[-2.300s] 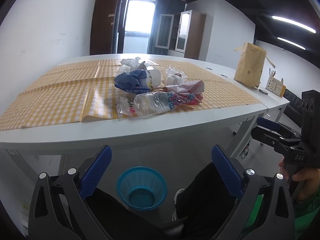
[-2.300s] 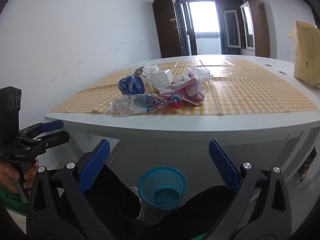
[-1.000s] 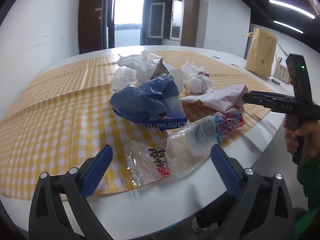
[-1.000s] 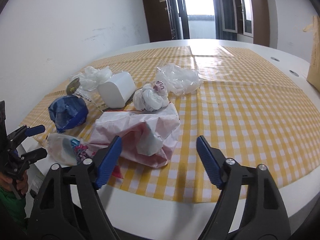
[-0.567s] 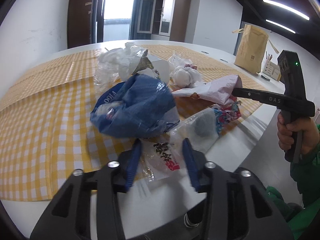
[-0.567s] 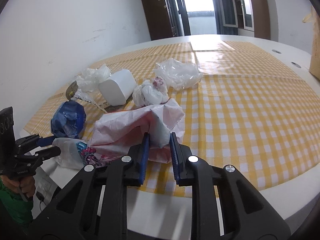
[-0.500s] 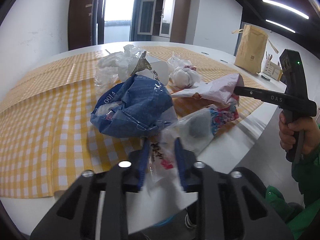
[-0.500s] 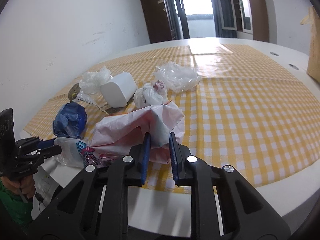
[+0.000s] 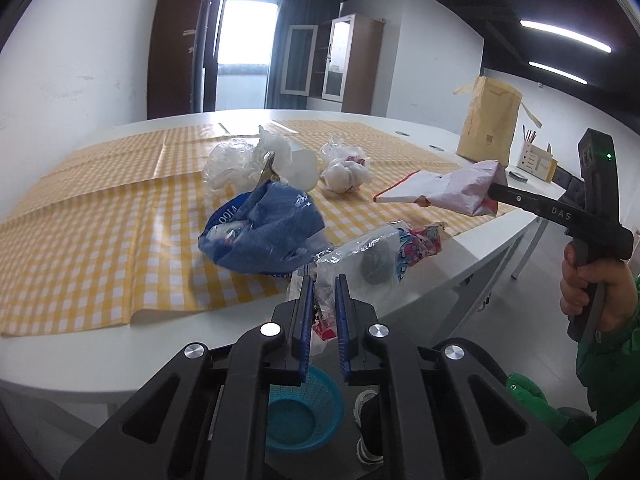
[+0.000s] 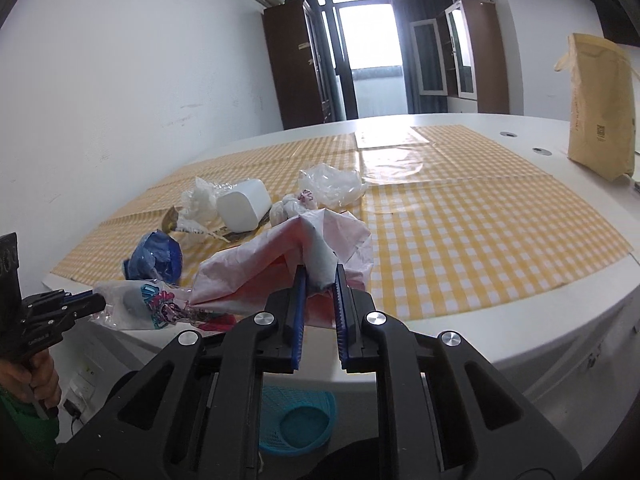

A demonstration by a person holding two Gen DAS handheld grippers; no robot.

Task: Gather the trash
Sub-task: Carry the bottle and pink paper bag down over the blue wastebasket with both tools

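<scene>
Both grippers, wide open a second ago, are now closed on trash. The left gripper (image 9: 322,280) pinches the clear printed wrapper (image 9: 370,256) at the table's near edge; the right gripper (image 10: 320,270) grips the pink-white paper bag (image 10: 280,260), now lifted off the checked cloth (image 10: 460,216). The blue bag (image 9: 260,232) and white cup (image 10: 242,204) remain on the cloth. The blue basket (image 9: 302,416) stands on the floor below the table edge (image 9: 120,352), beneath both grippers.

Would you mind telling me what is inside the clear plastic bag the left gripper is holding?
Inside the clear plastic bag a dark round lump shows beside colourful printed wrapping; what the lump is stays unclear through the crinkled film.
</scene>
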